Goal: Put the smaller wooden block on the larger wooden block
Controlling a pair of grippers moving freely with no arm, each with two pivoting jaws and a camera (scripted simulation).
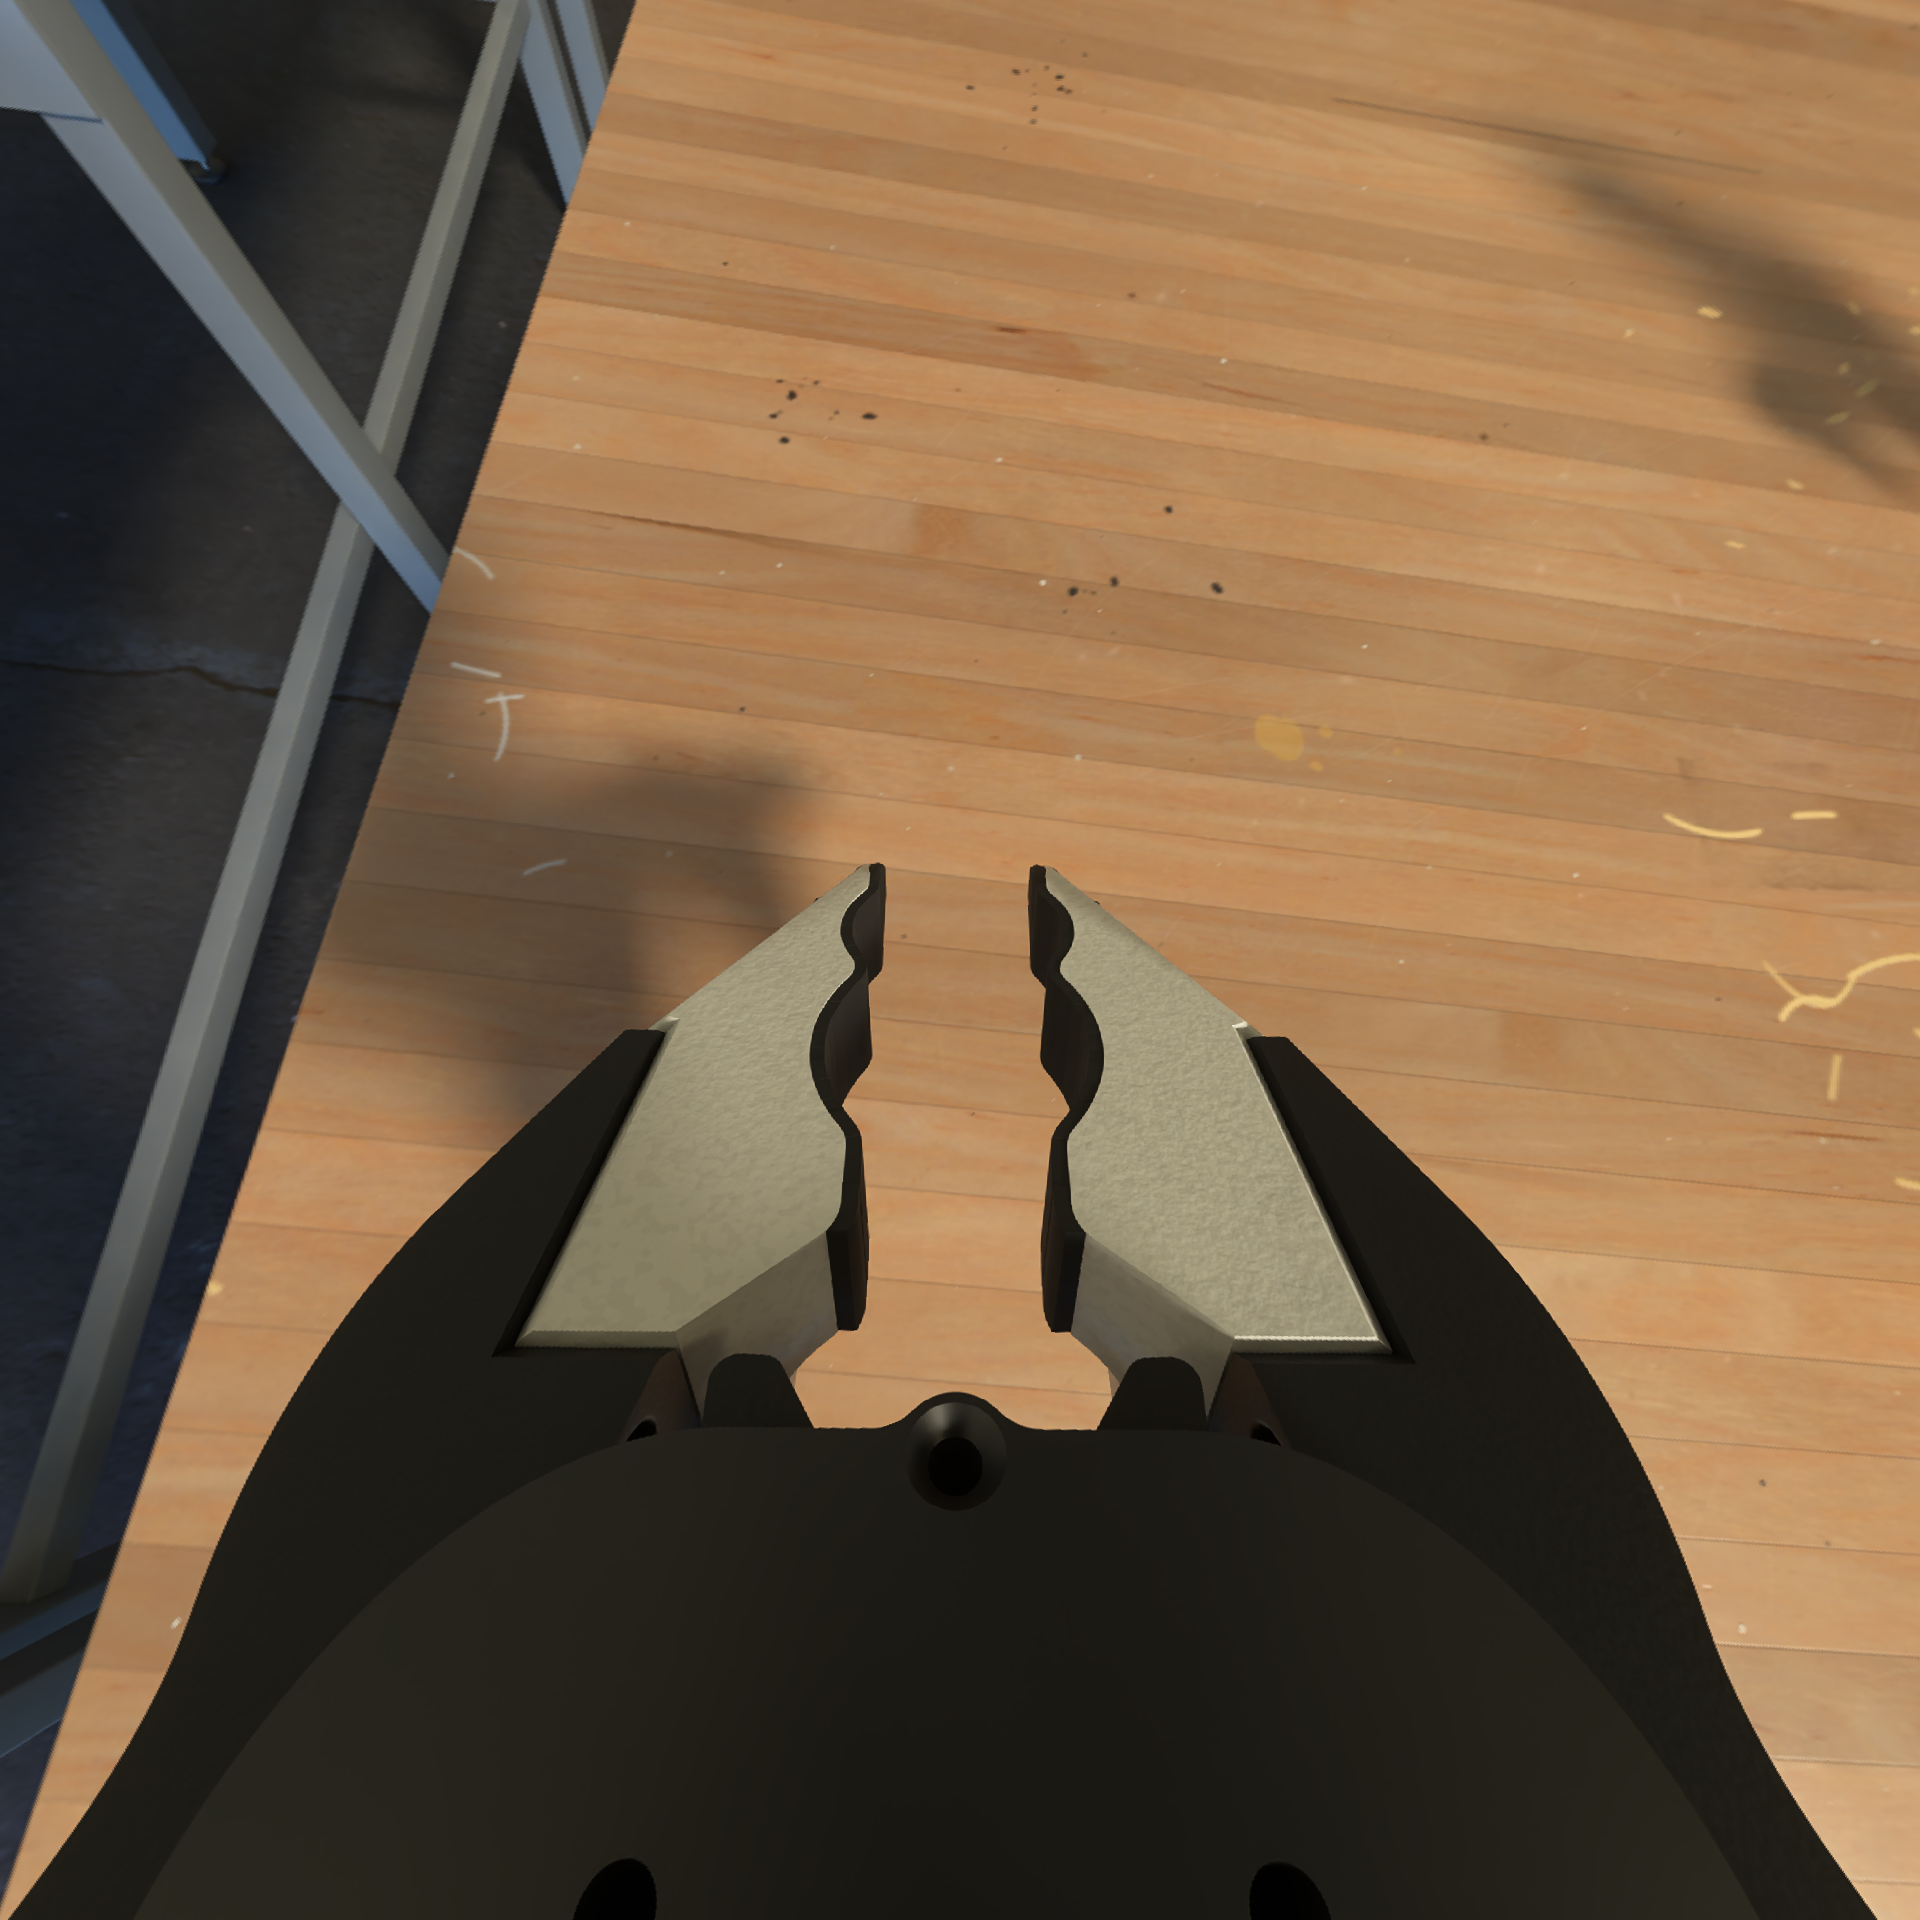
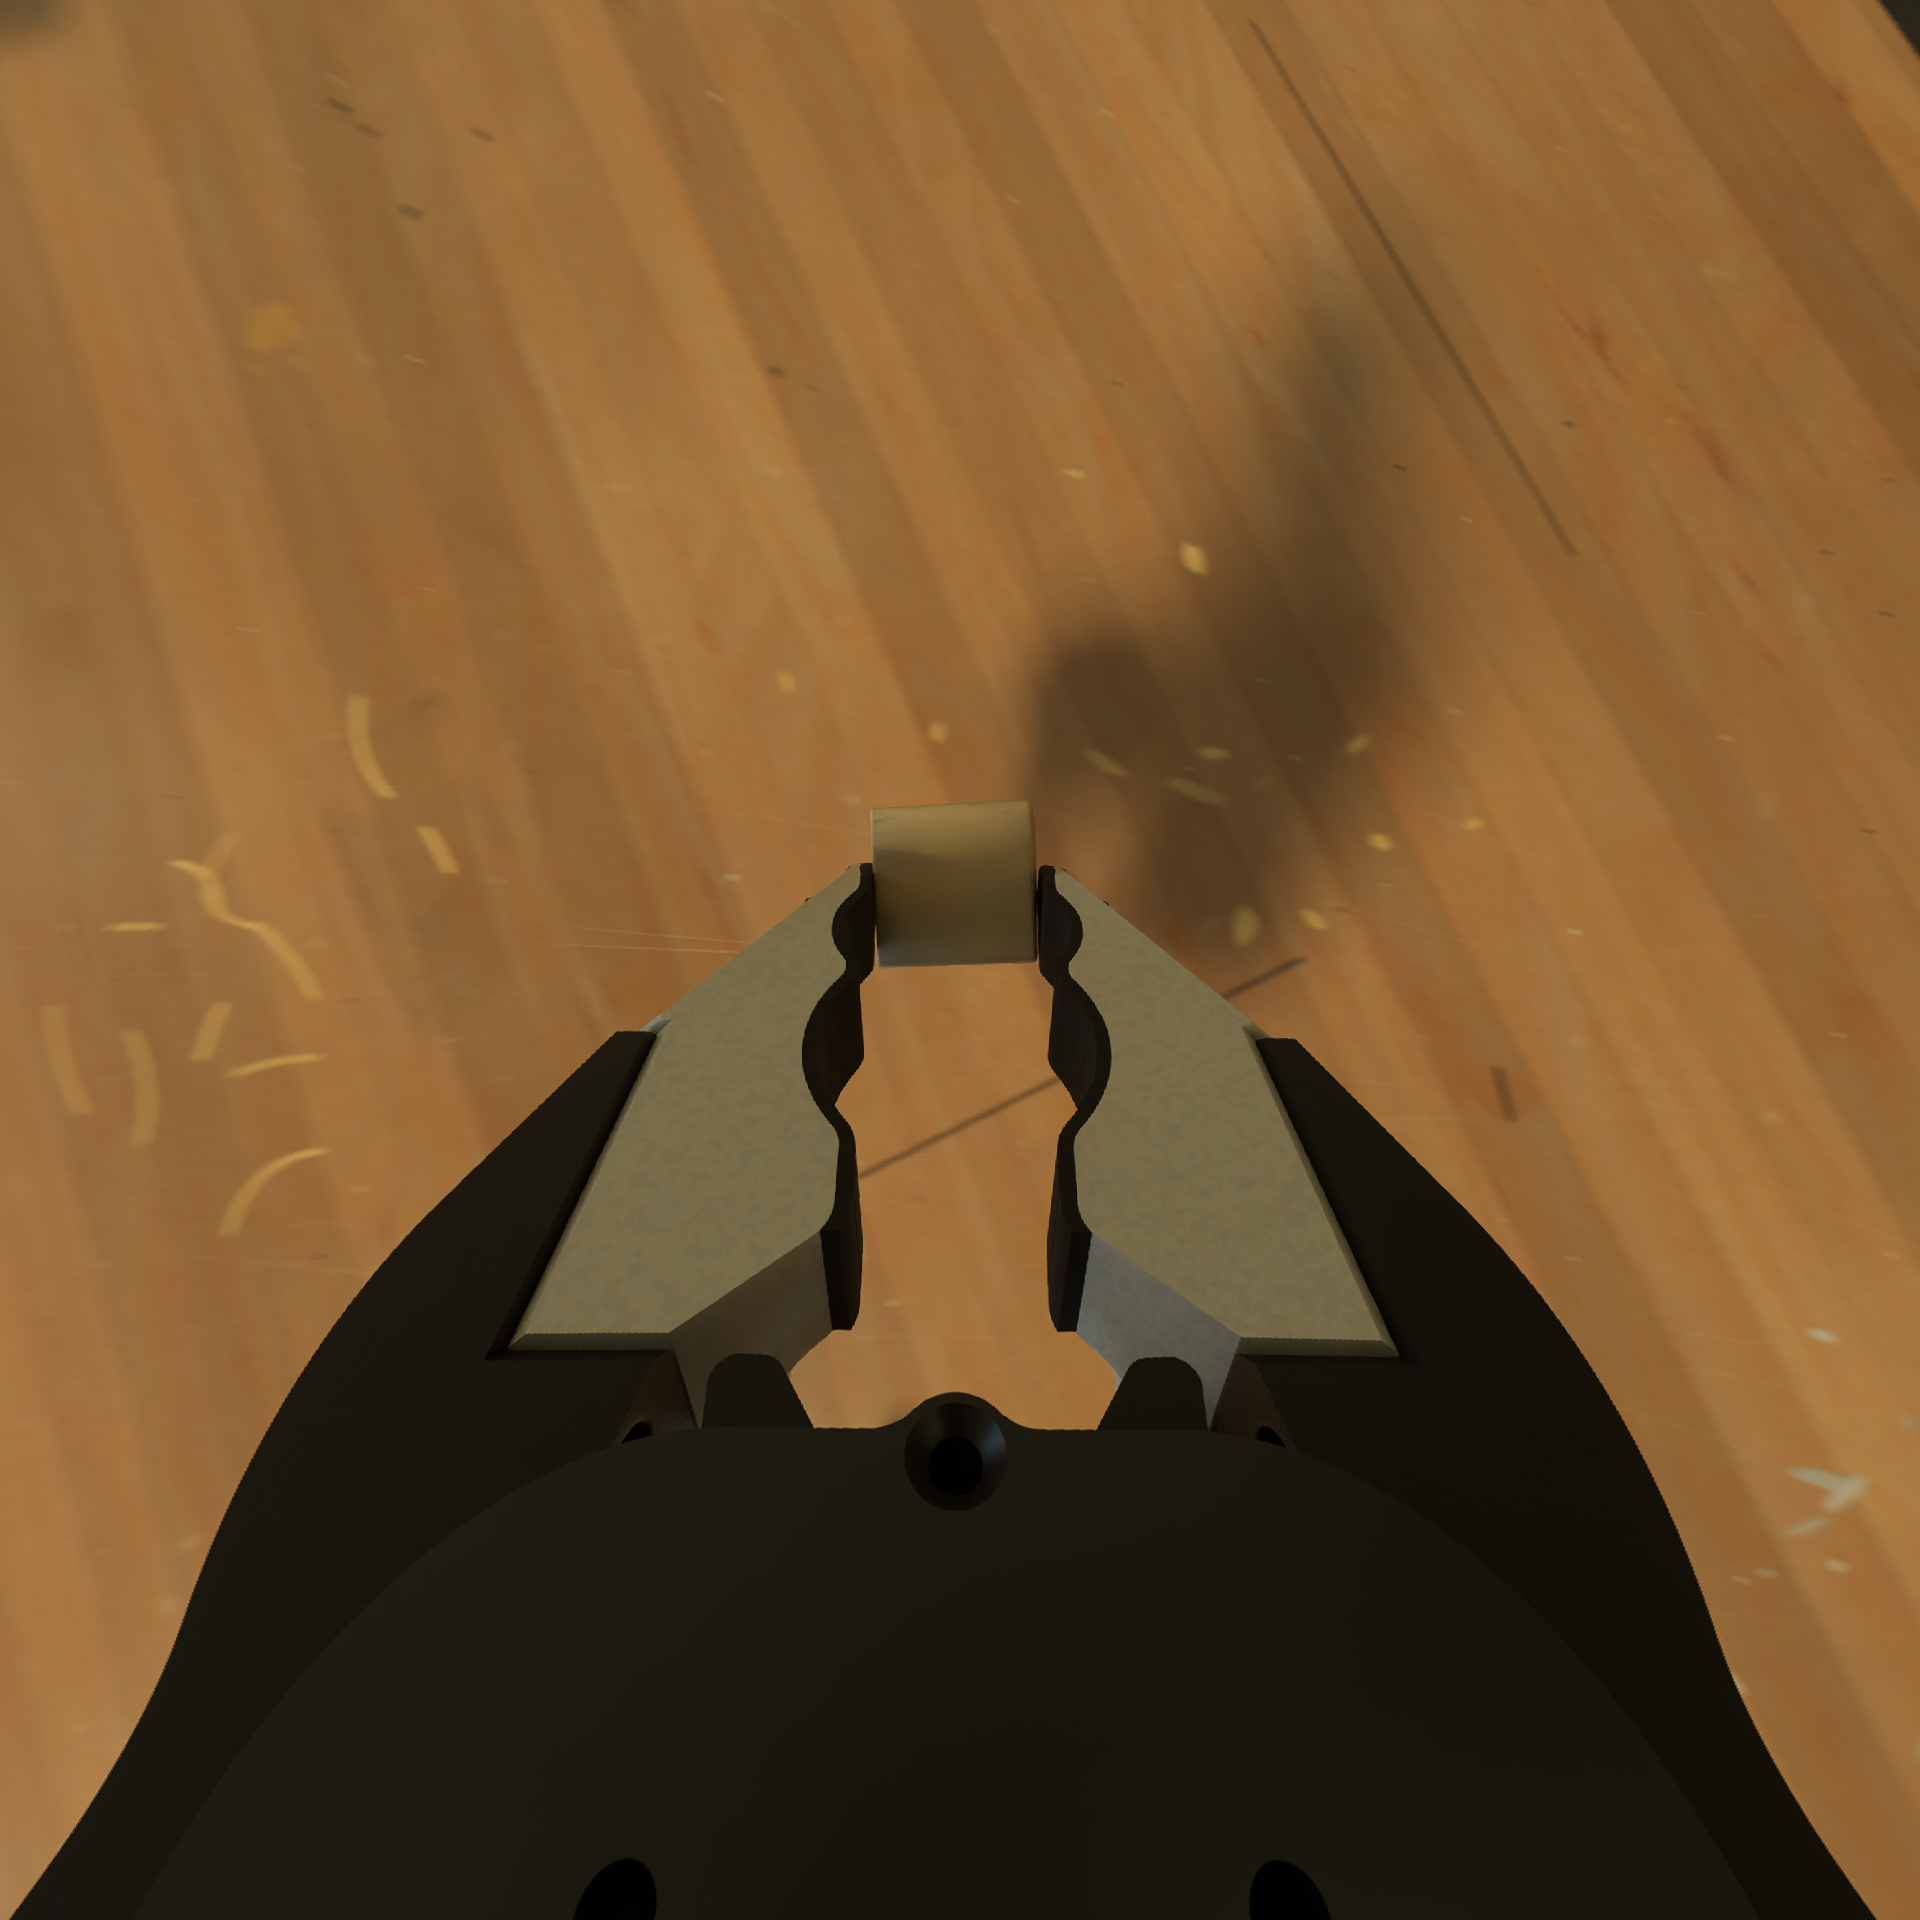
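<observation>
Right claw (image 2: 956,883) pinching the small pale wooden block (image 2: 954,885) at the very fingertips, one pad touching each side, block raised clear of the wooden table (image 2: 520,520) with a blurred shadow (image 2: 1174,727) beyond it

Left claw (image 1: 956,883) spread a little with nothing between the fingers, hanging over bare tabletop near its left edge, grey metal frame (image 1: 312,416) alongside

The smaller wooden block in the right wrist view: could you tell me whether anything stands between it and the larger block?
The right tool grips the smaller wooden block above the wooden table. The larger block appears in neither view, so the path cannot be judged; only wood shavings show.
</observation>
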